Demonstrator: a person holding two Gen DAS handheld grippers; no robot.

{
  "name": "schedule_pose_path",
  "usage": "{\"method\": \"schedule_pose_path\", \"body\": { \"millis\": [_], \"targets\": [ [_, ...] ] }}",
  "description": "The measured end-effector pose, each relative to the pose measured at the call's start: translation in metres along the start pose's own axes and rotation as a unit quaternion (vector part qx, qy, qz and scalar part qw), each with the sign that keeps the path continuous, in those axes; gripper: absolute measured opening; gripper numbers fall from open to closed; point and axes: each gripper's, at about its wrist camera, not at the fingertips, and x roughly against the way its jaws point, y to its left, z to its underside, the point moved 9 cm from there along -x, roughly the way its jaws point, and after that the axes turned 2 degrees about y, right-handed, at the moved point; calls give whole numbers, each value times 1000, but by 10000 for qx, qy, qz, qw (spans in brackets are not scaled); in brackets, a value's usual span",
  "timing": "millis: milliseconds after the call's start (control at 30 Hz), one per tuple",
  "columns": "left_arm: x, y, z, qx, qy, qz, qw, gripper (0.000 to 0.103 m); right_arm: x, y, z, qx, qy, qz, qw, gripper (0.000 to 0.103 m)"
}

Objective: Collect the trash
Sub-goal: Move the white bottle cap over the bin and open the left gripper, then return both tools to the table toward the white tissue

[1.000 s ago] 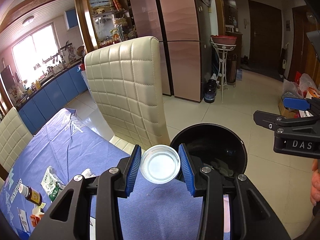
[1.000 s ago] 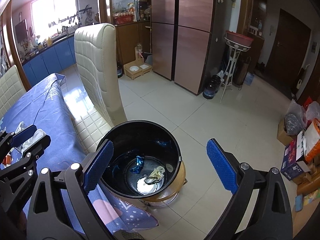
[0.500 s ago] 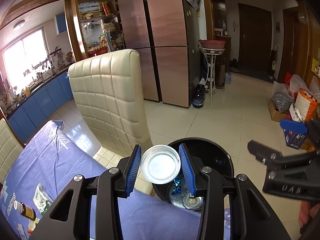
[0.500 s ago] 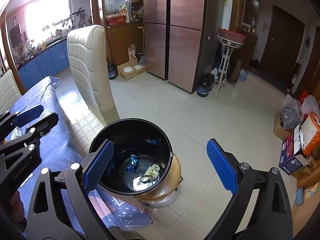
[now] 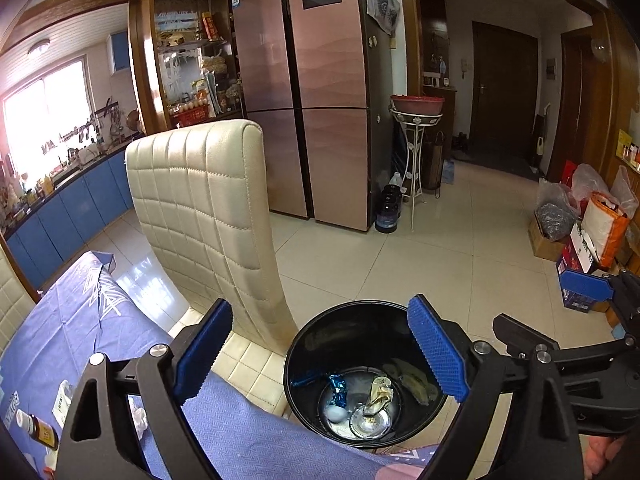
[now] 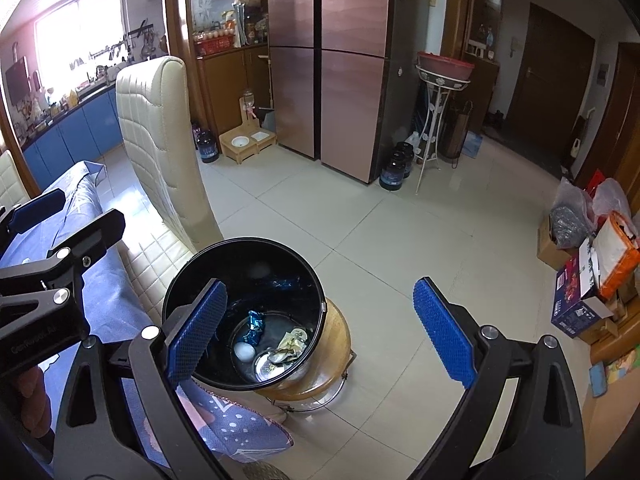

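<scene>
Down in the black bin (image 5: 366, 376) we see the white cap (image 5: 335, 413) lying on the bottom beside a blue wrapper (image 5: 338, 388) and crumpled paper (image 5: 378, 394). Our left claw (image 5: 320, 354) hangs right above it, jaws spread wide, gripping nothing. Our right claw (image 6: 320, 330) hovers alongside, equally wide apart and empty. Left of both claws: the cream chair (image 5: 208, 216) and the blue-clothed tabletop (image 5: 72, 332).
</scene>
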Motion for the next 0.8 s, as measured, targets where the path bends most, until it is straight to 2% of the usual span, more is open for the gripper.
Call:
{"method": "schedule_pose_path", "body": {
  "millis": [500,800],
  "targets": [
    [28,44,8,364,-48,-455,9983,87,14,30,-10,287,-145,-241,9992,93],
    [50,90,22,665,-13,-964,9931,87,16,75,-18,627,-206,-585,9961,93]
  ]
}}
